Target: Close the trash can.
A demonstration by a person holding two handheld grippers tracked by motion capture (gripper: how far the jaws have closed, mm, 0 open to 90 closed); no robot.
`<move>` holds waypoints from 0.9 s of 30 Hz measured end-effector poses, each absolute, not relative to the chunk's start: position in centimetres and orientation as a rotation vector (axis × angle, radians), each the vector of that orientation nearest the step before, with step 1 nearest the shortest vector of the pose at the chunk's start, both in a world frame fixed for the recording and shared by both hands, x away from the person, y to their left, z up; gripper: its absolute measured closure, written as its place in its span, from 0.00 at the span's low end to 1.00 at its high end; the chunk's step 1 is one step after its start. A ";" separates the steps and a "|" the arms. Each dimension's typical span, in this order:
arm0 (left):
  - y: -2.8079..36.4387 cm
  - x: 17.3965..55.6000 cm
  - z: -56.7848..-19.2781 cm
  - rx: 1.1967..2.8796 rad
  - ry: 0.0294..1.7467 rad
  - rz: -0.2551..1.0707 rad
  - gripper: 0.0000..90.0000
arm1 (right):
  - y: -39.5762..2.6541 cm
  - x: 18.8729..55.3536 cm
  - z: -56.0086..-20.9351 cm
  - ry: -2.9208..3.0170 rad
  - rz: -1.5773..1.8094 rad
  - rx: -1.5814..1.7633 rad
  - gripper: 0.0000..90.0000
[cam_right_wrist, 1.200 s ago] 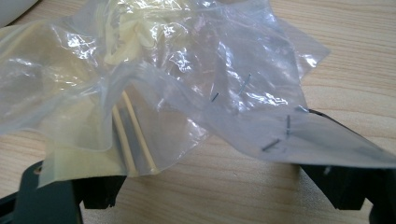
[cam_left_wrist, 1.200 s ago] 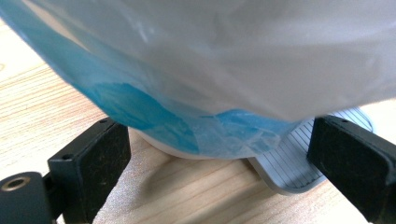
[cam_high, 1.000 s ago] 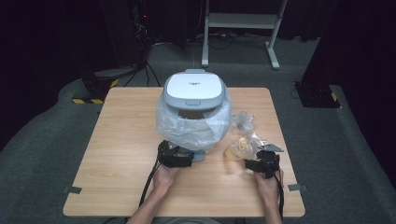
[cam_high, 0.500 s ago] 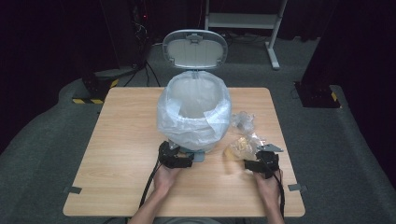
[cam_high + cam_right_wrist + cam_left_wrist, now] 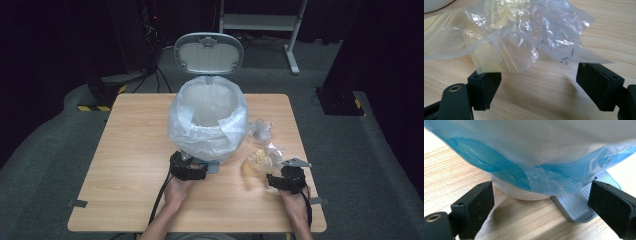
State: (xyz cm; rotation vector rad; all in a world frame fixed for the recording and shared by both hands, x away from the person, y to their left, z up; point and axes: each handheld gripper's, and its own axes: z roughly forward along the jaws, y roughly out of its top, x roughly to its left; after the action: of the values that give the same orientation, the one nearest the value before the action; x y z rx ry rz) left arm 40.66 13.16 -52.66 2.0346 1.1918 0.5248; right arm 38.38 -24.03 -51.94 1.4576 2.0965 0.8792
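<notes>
My left gripper (image 5: pixel 192 170) sits at the near foot of the pedal bin (image 5: pixel 207 122) in the middle of the wooden surface (image 5: pixel 125 165), its jaws spread wide apart with the grey pedal (image 5: pixel 579 203) jutting toward me between them, just inside one jaw. The bin stands upright, its lid (image 5: pixel 208 52) tipped up and back on the far side, open face toward me, and its thin liner bag (image 5: pixel 544 157) drapes over the rim. To the right, my right gripper (image 5: pixel 280 181) holds its jaws apart around the near edge of a crumpled clear plastic bag (image 5: pixel 519 42), which stretches away toward the bin.

Wood-grain table (image 5: pixel 130 150); glossy clear plastic bag (image 5: pixel 519 42); ribbed grey pedal (image 5: pixel 579 205).
</notes>
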 end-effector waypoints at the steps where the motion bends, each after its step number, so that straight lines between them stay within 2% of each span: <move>1: 13.1 40.7 -52.7 2.027 1.195 0.526 0.08 | -24.2 38.2 -51.8 2.092 0.884 1.459 0.22; 16: 13.2 40.9 -52.8 1.998 1.208 0.505 0.07 | -24.4 35.3 -49.0 2.063 0.987 1.397 0.20; 27: 13.2 41.0 -52.8 1.996 1.217 0.464 0.07 | -22.5 38.2 -49.0 2.131 0.967 1.372 0.21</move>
State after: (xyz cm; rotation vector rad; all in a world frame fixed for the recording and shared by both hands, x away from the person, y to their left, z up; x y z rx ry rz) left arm 40.97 13.22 -52.83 1.9959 1.2171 0.4638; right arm 38.22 -22.45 -49.02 1.3721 2.1311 0.9668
